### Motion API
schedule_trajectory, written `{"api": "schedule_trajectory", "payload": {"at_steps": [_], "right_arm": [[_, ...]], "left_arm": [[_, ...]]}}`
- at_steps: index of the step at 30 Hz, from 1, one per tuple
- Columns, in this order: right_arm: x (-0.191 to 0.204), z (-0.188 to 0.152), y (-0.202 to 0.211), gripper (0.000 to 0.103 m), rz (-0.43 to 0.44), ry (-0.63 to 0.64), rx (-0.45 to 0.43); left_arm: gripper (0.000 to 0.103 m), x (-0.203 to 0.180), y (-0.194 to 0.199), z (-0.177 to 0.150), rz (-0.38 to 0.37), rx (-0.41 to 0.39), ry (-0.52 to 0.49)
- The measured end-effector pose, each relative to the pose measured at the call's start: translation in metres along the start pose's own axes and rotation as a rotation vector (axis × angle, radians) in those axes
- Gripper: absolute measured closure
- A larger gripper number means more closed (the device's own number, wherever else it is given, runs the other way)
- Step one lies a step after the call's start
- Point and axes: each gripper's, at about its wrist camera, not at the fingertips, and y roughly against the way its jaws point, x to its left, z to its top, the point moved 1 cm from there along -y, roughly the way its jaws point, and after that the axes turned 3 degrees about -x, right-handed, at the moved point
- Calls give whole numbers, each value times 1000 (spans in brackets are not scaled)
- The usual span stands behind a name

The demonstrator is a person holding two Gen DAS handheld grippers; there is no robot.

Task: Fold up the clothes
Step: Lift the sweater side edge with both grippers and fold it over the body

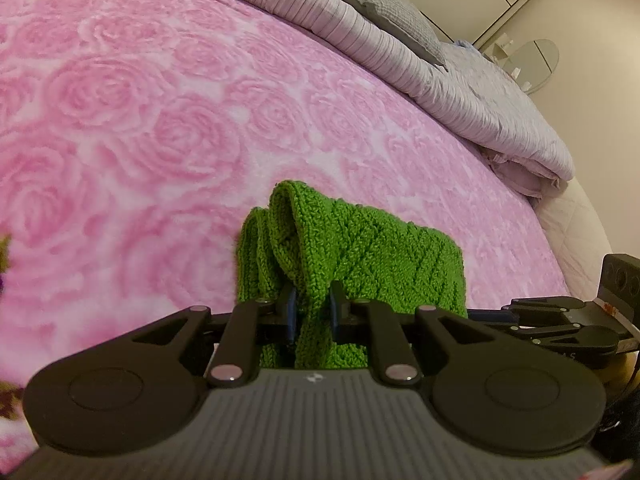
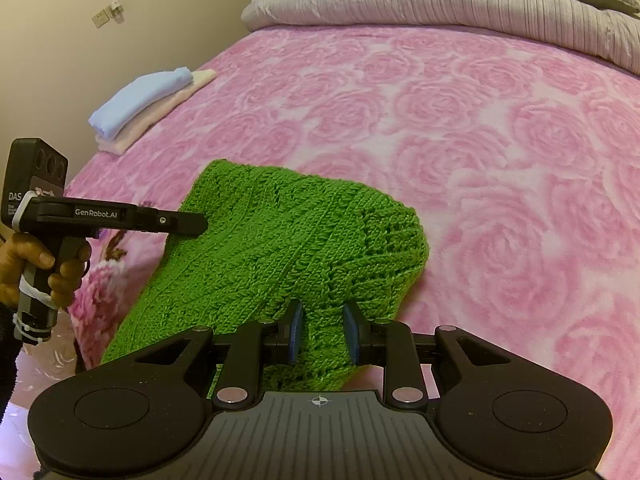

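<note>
A green knitted garment (image 2: 280,248) lies partly folded on the pink rose-patterned bed cover (image 2: 480,140). My right gripper (image 2: 322,334) is shut on its near edge, knit bunched between the blue pads. My left gripper (image 1: 314,312) is shut on another bunched part of the green garment (image 1: 352,252), which stands up in folds in front of it. In the right wrist view the left gripper (image 2: 196,222) reaches in from the left onto the garment's left side. In the left wrist view the right gripper (image 1: 492,314) shows at the right edge.
A small stack of folded clothes, light blue on pale pink (image 2: 140,108), sits at the bed's left edge. A rolled lilac duvet (image 2: 440,0) and a grey pillow (image 1: 384,12) lie along the head of the bed. A round glass side table (image 1: 532,64) stands beyond.
</note>
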Motion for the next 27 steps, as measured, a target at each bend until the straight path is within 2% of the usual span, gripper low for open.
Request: {"api": "schedule_trajectory", "payload": {"at_steps": [21, 27], "right_arm": [[4, 3, -4, 77, -25, 12, 17], [-2, 7, -7, 77, 4, -8, 31]], "left_arm": [[89, -4, 4, -2, 12, -2, -5], [89, -6, 4, -2, 26, -3, -10]]}}
